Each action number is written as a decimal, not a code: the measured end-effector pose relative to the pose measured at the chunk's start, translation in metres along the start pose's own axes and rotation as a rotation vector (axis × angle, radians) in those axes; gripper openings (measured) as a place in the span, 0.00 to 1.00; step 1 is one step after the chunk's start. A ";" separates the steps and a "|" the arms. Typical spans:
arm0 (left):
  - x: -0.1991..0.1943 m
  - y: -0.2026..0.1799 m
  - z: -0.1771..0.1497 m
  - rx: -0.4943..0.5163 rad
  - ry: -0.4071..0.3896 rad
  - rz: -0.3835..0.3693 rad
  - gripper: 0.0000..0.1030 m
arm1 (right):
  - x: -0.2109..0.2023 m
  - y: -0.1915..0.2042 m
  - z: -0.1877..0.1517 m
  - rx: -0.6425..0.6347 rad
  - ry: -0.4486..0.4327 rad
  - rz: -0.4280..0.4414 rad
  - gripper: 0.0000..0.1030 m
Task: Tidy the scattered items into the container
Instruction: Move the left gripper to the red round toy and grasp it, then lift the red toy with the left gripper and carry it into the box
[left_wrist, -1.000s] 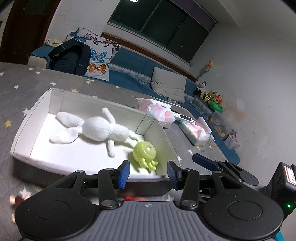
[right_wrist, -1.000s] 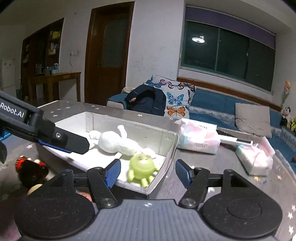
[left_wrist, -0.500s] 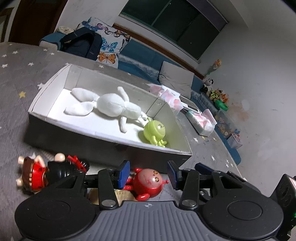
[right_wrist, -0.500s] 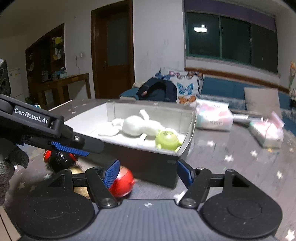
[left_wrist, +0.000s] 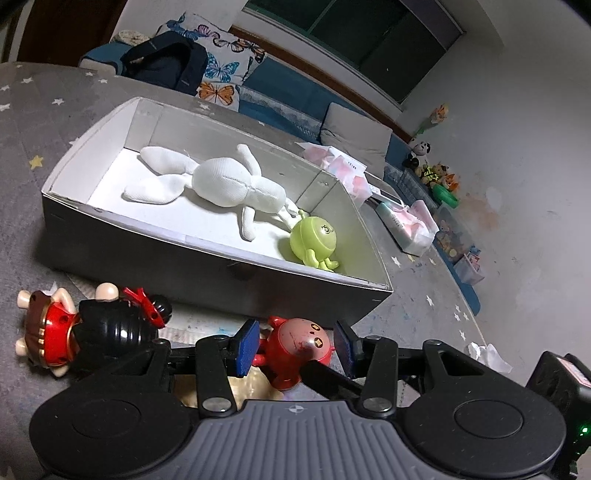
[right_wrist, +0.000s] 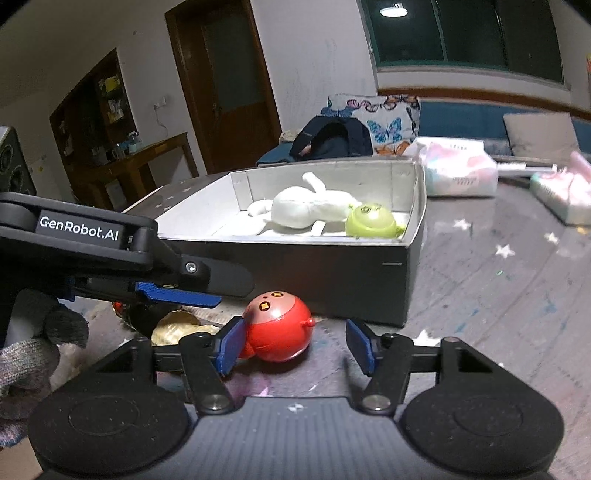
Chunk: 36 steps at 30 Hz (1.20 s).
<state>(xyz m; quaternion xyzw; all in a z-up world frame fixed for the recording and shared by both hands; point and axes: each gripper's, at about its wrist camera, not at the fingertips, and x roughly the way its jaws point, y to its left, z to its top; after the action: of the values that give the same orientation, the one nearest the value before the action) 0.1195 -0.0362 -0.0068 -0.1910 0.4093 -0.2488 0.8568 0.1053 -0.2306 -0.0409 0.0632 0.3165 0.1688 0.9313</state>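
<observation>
Round red plastic toy figure (right_wrist: 277, 324) lying on the grey star-patterned mat (right_wrist: 498, 295), just in front of the near wall of the grey open-topped cardboard box (right_wrist: 332, 280); nearly spherical, no clear long axis, its printed face turned up and toward the box. Inside the box: a white plush rabbit (left_wrist: 225, 184) lying lengthwise, and a lime-green one-eyed toy (left_wrist: 313, 236) touching its feet. Left of the red figure, a black-haired doll in a red dress (left_wrist: 81, 332) and a pale gold object (right_wrist: 177, 326), partly hidden. The left gripper (left_wrist: 294, 345), jaws apart, straddles the red figure without pressing. The right gripper (right_wrist: 293, 345) is closing, the figure between its pads, against the left pad, clear of the right
</observation>
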 end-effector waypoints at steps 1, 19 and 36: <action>0.001 0.000 0.001 -0.002 0.005 -0.001 0.45 | 0.002 0.000 0.000 0.009 0.003 0.006 0.59; 0.022 -0.001 -0.001 -0.010 0.066 0.004 0.42 | 0.021 0.003 0.001 0.047 0.034 0.051 0.47; -0.011 -0.039 0.011 0.073 -0.040 -0.047 0.40 | -0.022 0.010 0.024 -0.047 -0.079 0.027 0.47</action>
<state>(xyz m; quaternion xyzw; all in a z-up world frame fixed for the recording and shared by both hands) 0.1119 -0.0595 0.0271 -0.1742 0.3779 -0.2798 0.8652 0.1011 -0.2293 -0.0070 0.0520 0.2747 0.1861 0.9419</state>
